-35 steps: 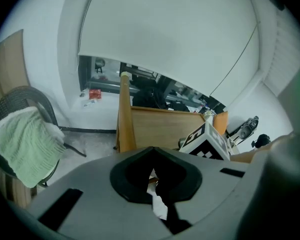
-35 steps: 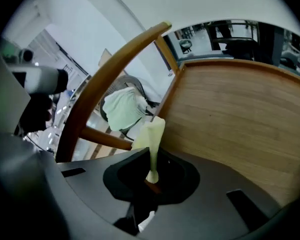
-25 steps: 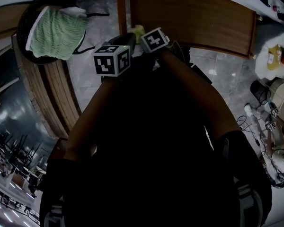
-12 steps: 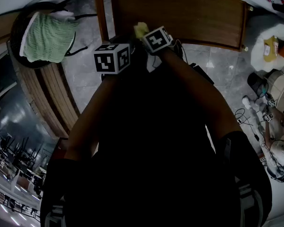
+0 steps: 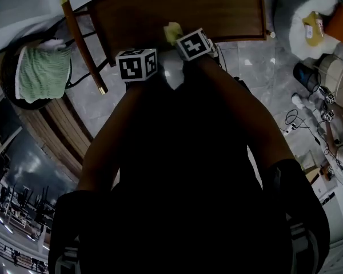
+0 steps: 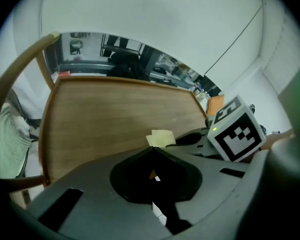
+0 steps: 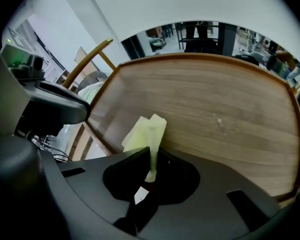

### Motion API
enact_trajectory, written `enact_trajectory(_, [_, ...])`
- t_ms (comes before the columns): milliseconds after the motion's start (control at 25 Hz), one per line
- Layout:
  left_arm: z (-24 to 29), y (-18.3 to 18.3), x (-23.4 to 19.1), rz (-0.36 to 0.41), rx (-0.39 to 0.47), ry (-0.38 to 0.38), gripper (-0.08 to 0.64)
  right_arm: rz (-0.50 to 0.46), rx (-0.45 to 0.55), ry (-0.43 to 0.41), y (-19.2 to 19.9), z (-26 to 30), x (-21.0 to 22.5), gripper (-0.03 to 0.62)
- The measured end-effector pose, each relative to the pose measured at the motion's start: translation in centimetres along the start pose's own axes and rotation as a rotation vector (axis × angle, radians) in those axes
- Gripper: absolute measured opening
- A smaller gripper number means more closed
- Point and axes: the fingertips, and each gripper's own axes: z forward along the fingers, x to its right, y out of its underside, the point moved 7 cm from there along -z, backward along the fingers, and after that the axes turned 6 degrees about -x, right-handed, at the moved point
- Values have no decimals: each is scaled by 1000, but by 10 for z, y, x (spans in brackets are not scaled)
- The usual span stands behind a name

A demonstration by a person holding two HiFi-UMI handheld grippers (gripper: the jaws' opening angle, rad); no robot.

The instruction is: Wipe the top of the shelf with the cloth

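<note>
Our right gripper [image 7: 149, 170] pinches the cloth [image 7: 146, 130] tight at the near edge of the shelf [image 7: 217, 116], so we can rub its top. Our left gripper [image 6: 152, 156] is squeezed closed, holding nothing.

Brown wooden shelf top [image 5: 217, 10] with rounded corners and a thin rim, pale yellow-green cloth [image 7: 146, 129] at its near edge, grey marble floor [image 5: 257, 67] below, cables [image 5: 294, 119] lying on it.
</note>
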Motion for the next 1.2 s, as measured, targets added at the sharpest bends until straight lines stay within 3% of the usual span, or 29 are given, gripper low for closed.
enact_trajectory(280, [50,-18,47,24,-41,18,11,31,31,98,32,-34,73,43])
enact_trajectory(520, [79,-26,92,59,-54,60,11,111,45,151,60,-61,134,43])
enact_trajectory(840, [105,-32,137,80,-43,109,11,195,61,337,98,-103,212,43])
enact_trajectory(1040, [107,-41,149,64,-1,129,11,182,25,474,111,-116,233,43])
enact_trajectory(1200, [101,-47,144,52,27,121,11,238,12,509,109,-117,239,43])
